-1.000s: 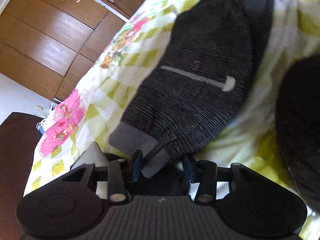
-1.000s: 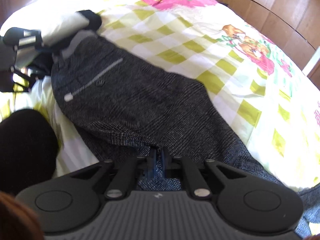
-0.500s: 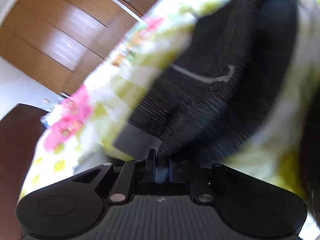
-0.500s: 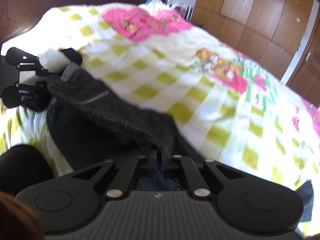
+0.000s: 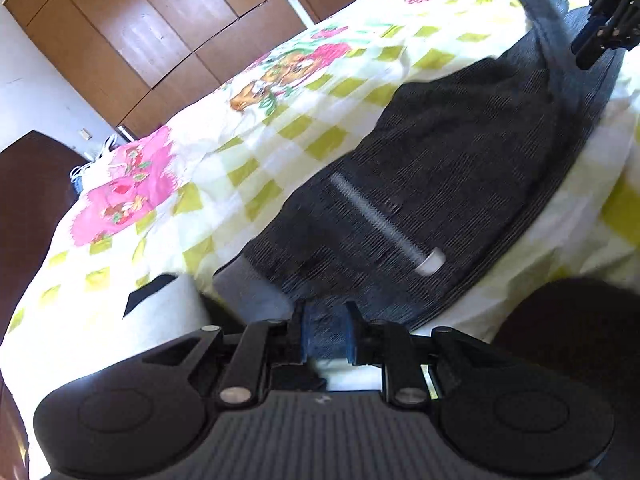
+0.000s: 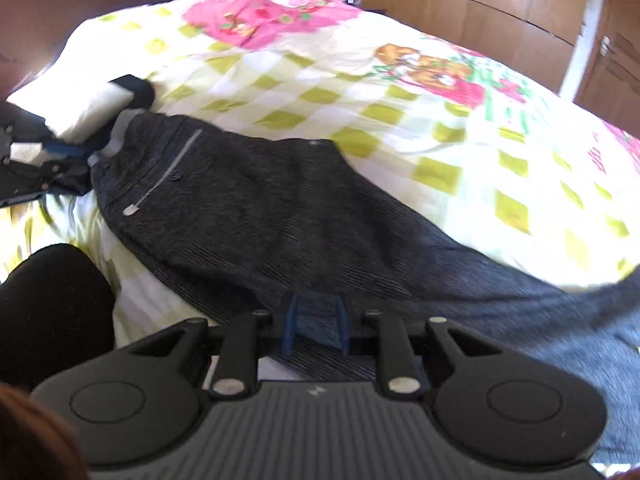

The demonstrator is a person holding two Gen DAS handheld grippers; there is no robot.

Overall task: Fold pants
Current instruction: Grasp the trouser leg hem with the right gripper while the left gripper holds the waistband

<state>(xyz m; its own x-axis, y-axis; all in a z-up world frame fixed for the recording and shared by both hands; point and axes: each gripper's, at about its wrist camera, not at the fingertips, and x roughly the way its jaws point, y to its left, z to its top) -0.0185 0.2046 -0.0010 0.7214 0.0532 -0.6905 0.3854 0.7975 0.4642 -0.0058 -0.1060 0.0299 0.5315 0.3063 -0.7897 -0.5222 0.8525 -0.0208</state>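
Dark grey pants [image 5: 440,184] lie across the yellow-checked bed sheet [image 5: 280,120], with a silver pocket zip [image 5: 380,220] facing up. My left gripper [image 5: 326,332] sits at the waistband end. Its jaws are opening and dark cloth lies between the blue pads. From the right wrist view the same pants [image 6: 280,208] stretch from the waistband at the left to a leg trailing off at the right. My right gripper [image 6: 316,328] is over the near edge of the leg. Its jaws are opening too, with cloth lying flat between the pads. The left gripper [image 6: 52,156] shows at the far left.
A white pillow [image 6: 72,108] lies beside the waistband. A person's dark-clad leg [image 6: 52,312] rests against the bed's near edge. Brown wardrobe doors [image 5: 140,40] stand beyond the bed, and a dark headboard [image 5: 28,208] is at its end.
The left jaws closed on the waistband, lifted it, and have since parted. The right jaws were shut on the leg and now stand apart. The pants lie flatter than half a second ago.
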